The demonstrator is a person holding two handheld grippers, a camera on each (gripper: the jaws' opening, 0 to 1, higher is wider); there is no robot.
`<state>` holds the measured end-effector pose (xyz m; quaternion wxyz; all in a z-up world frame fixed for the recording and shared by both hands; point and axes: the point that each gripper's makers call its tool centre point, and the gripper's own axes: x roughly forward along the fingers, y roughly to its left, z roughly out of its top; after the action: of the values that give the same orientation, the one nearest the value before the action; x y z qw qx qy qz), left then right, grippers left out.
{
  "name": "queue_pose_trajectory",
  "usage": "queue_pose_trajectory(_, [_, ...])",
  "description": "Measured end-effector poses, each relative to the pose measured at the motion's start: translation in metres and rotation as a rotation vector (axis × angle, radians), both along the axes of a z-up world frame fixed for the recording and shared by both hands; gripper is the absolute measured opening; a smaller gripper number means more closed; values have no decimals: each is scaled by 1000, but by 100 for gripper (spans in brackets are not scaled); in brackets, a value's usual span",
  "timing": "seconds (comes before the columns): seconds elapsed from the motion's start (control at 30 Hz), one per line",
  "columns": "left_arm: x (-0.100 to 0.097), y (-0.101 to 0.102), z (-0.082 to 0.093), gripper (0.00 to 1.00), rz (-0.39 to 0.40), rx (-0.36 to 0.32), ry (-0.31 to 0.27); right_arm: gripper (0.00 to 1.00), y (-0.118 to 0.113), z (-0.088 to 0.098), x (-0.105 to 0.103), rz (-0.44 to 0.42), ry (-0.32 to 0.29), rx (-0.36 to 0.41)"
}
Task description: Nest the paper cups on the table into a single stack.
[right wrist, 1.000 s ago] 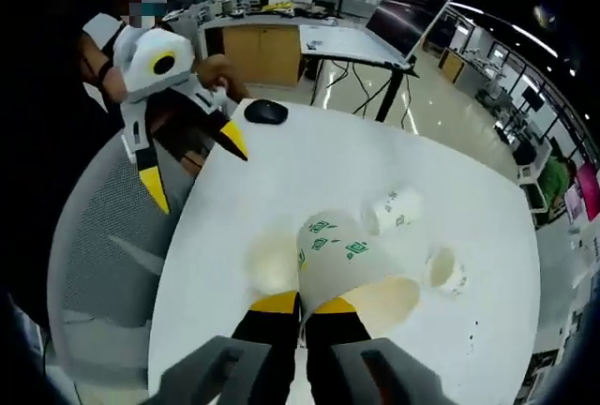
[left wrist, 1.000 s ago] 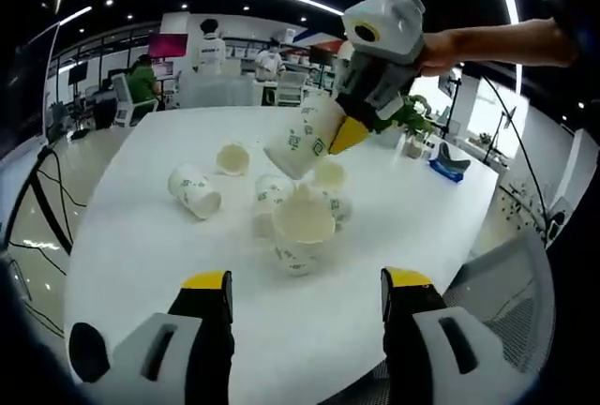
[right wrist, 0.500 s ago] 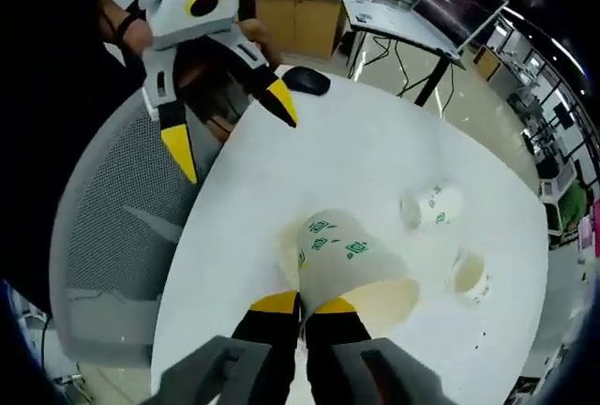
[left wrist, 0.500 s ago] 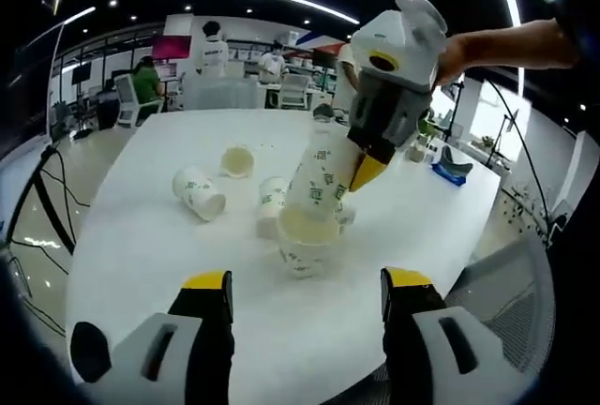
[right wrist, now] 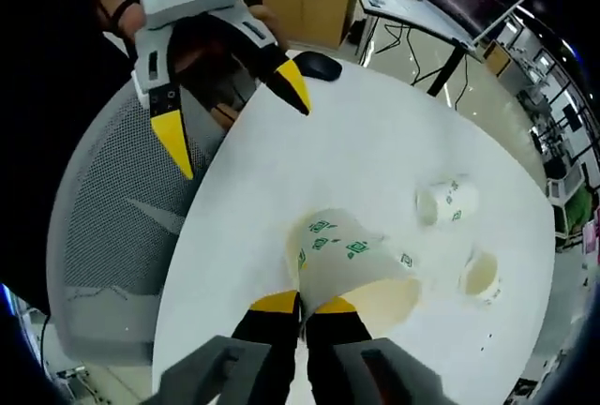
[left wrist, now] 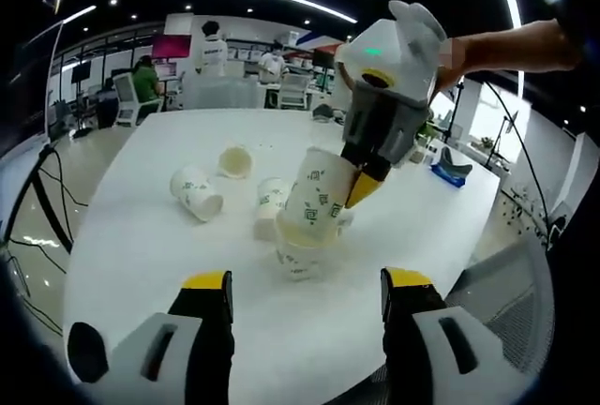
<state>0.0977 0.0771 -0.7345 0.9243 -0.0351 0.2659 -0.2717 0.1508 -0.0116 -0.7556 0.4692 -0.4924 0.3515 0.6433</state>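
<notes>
The left gripper (left wrist: 305,307) is held with jaws wide apart above the near edge of the white table (left wrist: 141,236). Beyond it, a paper cup (left wrist: 320,201) is pinched at its rim by the right gripper (right wrist: 302,308), its base lowered into an upright cup (left wrist: 298,255). Farther off, loose cups (left wrist: 196,191) are seen lying on the table.

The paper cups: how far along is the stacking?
Early, by the look of it. The right gripper is shut on a paper cup that sits partly inside an upright cup on the table, so a stack has begun. The left gripper hangs open. Loose cups are left: one on its side, another farther back, one beside the stack.
</notes>
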Motion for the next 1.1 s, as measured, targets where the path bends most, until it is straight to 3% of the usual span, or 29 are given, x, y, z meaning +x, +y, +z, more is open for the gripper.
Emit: queue_pose_trajectory(1.1, [2, -1, -7, 63, -7, 1, 17, 1, 8, -5, -6, -39, 46, 26])
